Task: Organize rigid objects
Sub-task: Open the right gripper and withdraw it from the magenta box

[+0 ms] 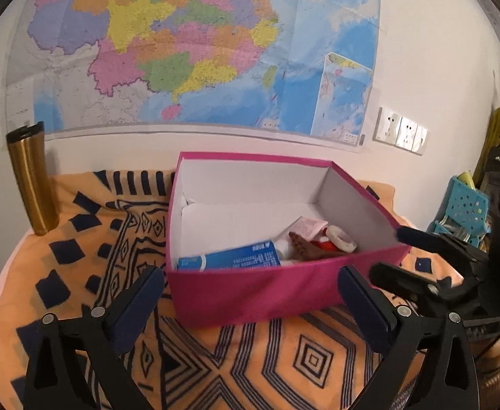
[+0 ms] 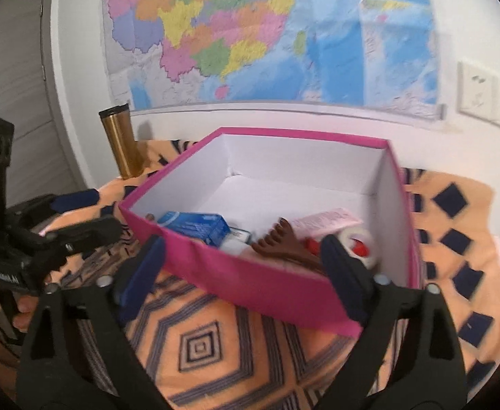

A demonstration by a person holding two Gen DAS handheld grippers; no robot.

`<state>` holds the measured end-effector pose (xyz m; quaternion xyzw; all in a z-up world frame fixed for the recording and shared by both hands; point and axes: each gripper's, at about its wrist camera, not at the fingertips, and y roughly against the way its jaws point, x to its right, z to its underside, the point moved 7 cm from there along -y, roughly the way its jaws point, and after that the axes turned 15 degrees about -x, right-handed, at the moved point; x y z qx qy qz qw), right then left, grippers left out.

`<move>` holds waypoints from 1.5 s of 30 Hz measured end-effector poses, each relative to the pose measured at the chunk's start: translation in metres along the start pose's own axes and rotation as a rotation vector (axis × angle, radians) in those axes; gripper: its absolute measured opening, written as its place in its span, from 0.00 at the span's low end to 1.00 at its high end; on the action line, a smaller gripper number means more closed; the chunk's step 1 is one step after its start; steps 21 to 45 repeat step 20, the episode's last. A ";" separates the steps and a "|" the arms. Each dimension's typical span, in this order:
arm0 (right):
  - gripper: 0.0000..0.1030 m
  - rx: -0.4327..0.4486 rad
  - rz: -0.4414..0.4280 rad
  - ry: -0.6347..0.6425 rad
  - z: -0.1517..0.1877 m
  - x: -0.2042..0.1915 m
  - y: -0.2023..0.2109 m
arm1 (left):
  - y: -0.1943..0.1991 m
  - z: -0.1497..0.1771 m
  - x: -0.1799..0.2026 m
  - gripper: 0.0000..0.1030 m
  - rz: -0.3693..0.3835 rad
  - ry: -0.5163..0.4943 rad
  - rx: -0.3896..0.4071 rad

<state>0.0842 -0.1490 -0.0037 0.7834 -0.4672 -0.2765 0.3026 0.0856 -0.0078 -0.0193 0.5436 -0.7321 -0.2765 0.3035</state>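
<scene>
Nearest to me, my left claw [image 1: 250, 294] stands spread wide with nothing between its pads — the pink box [image 1: 250, 294] sits just beyond the fingertips, its near wall filling the gap in the view, and I cannot tell whether either pad brushes it. My right claw [image 2: 243, 273] is likewise released and empty; its right finger [image 2: 345, 280] overlaps the box's near corner in the picture, but contact is unclear through the blur. In the left view the right claw comes in at 3 o'clock, beside the box's right corner.

Inside the box, against the near wall, lie a blue carton [image 1: 229, 256], a brown comb [image 2: 284, 246], a pink packet [image 2: 325, 220] and a roll of tape [image 2: 355, 242] with something red beside it. The box rests on an orange patterned cloth [image 1: 284, 358].

Farther off, at 10 o'clock, a gold flask [image 1: 32, 184] stands upright at the cloth's back edge — and behind everything a large map [image 1: 195, 44] hangs on the wall, with sockets [image 1: 400, 130] at 2 o'clock.
</scene>
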 end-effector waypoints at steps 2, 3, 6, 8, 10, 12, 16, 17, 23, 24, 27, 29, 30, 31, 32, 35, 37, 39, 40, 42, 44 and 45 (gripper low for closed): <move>0.99 0.008 0.050 -0.001 0.013 0.001 0.004 | -0.003 0.008 0.003 1.00 -0.016 0.002 -0.020; 0.99 0.003 0.067 -0.003 0.019 0.002 0.004 | -0.004 0.012 0.004 1.00 -0.029 0.000 -0.027; 0.99 -0.022 0.085 -0.010 0.036 0.001 0.003 | -0.006 0.022 0.006 1.00 -0.067 -0.002 -0.041; 0.99 -0.025 0.088 -0.029 0.042 0.001 0.003 | -0.007 0.028 0.007 1.00 -0.096 0.002 -0.043; 0.99 -0.022 0.093 -0.040 0.048 0.001 0.006 | -0.008 0.032 0.008 1.00 -0.112 0.000 -0.047; 0.99 -0.026 0.092 -0.055 0.053 0.001 0.007 | -0.008 0.036 0.008 1.00 -0.123 -0.002 -0.050; 0.99 -0.039 0.092 -0.069 0.058 0.000 0.006 | -0.006 0.041 0.011 1.00 -0.142 -0.004 -0.045; 0.99 -0.040 0.090 -0.072 0.059 -0.001 0.006 | -0.006 0.042 0.012 1.00 -0.144 -0.010 -0.040; 0.99 -0.041 0.087 -0.073 0.062 -0.004 0.007 | -0.007 0.046 0.013 1.00 -0.109 0.007 -0.045; 0.99 -0.041 0.087 -0.073 0.062 -0.004 0.007 | -0.007 0.046 0.013 1.00 -0.109 0.007 -0.045; 0.99 -0.041 0.087 -0.073 0.062 -0.004 0.007 | -0.007 0.046 0.013 1.00 -0.109 0.007 -0.045; 0.99 -0.041 0.087 -0.073 0.062 -0.004 0.007 | -0.007 0.046 0.013 1.00 -0.109 0.007 -0.045; 0.99 -0.041 0.087 -0.073 0.062 -0.004 0.007 | -0.007 0.046 0.013 1.00 -0.109 0.007 -0.045; 0.99 -0.041 0.087 -0.073 0.062 -0.004 0.007 | -0.007 0.046 0.013 1.00 -0.109 0.007 -0.045; 0.99 -0.041 0.087 -0.073 0.062 -0.004 0.007 | -0.007 0.046 0.013 1.00 -0.109 0.007 -0.045; 0.99 -0.041 0.087 -0.073 0.062 -0.004 0.007 | -0.007 0.046 0.013 1.00 -0.109 0.007 -0.045; 0.99 -0.041 0.087 -0.073 0.062 -0.004 0.007 | -0.007 0.046 0.013 1.00 -0.109 0.007 -0.045; 0.99 -0.041 0.087 -0.073 0.062 -0.004 0.007 | -0.007 0.046 0.013 1.00 -0.109 0.007 -0.045; 0.99 -0.041 0.087 -0.073 0.062 -0.004 0.007 | -0.007 0.046 0.013 1.00 -0.109 0.007 -0.045; 0.99 -0.041 0.087 -0.073 0.062 -0.004 0.007 | -0.007 0.046 0.013 1.00 -0.109 0.007 -0.045; 0.99 -0.041 0.087 -0.073 0.062 -0.004 0.007 | -0.007 0.046 0.013 1.00 -0.109 0.007 -0.045; 0.99 -0.041 0.087 -0.073 0.062 -0.004 0.007 | -0.007 0.046 0.013 1.00 -0.109 0.007 -0.045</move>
